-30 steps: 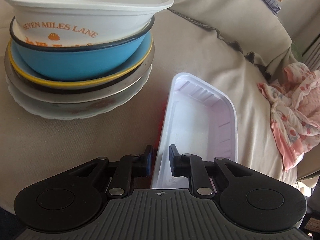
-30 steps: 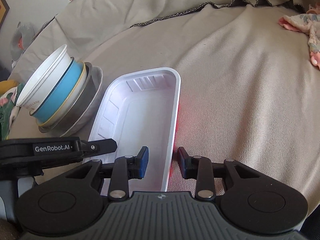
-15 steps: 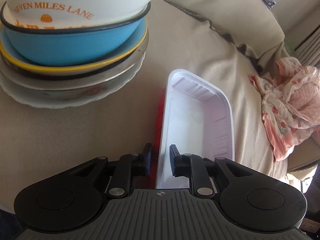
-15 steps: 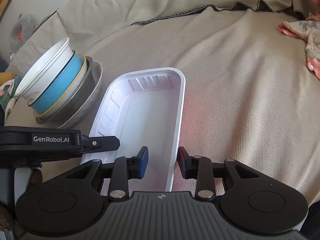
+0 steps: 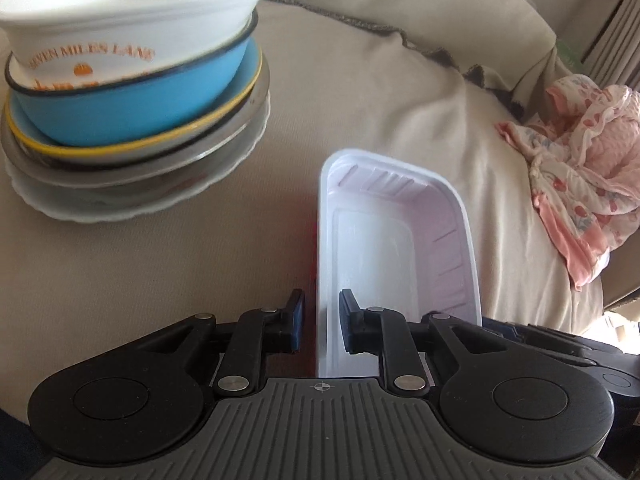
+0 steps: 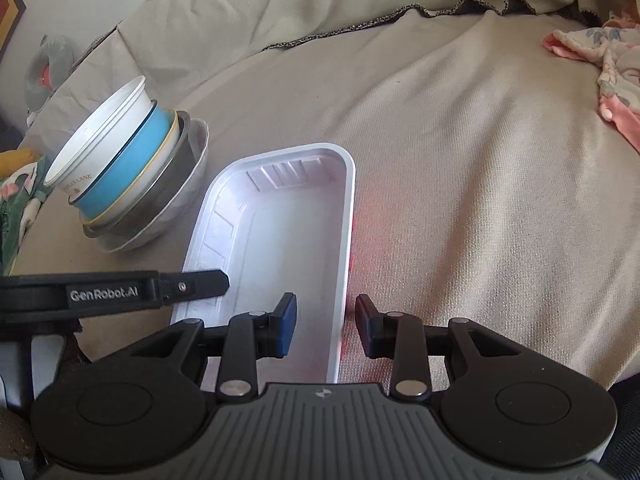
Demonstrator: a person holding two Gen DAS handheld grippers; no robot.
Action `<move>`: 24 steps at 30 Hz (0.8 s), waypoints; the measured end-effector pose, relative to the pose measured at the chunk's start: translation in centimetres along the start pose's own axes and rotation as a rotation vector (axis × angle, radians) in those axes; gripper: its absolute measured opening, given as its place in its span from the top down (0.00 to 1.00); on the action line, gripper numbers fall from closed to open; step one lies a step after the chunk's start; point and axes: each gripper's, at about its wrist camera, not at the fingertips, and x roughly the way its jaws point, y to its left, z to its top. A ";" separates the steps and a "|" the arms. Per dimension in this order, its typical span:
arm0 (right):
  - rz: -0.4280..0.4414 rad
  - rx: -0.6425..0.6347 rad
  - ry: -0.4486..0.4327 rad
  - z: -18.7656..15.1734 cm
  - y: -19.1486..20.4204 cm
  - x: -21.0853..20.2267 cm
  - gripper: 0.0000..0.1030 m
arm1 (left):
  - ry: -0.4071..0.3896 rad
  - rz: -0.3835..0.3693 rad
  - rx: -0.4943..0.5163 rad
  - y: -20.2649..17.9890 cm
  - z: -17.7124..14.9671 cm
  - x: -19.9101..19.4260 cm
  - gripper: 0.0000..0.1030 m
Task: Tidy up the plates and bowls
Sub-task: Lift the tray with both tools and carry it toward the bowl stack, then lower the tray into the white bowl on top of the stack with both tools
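The white tray (image 5: pixel 400 264), a shallow rectangular dish of thin moulded plastic or foam with rounded corners, a rolled rim and short ribs pressed into its walls, lies on the beige cloth at lower centre of both of my wrist views (image 6: pixel 276 240); its outer side glows red along the long edges. My left gripper (image 5: pixel 322 326) straddles the tray's left long wall at the near end, one blue pad outside and one inside, with a slim gap visible on each side, so the jaws stand a little spread and not pinching. My right gripper (image 6: pixel 326 326) straddles the opposite long wall in the same manner, the wall between the pads and clear of both. The left gripper's black body, marked with white lettering, enters the right wrist view from the lower left. At upper left of the left wrist view stands the stack (image 5: pixel 132 92): a white paper bowl (image 5: pixel 132 12) with orange print on top, nested in a glossy blue bowl (image 5: pixel 132 108) with a dark rim, then a yellow-rimmed dish, a metal plate and a scalloped white plate (image 5: pixel 120 208) at the base. The stack sits just beside the tray's far left corner. The beige cloth (image 6: pixel 480 200) is a finely woven, softly creased cover. A crumpled pink printed garment (image 5: pixel 580 184) lies at the right edge.
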 end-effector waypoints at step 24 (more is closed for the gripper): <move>0.232 -0.262 -0.374 13.8 14.9 -14.3 0.68 | -0.410 -0.158 -0.007 2.0 11.7 -23.9 0.77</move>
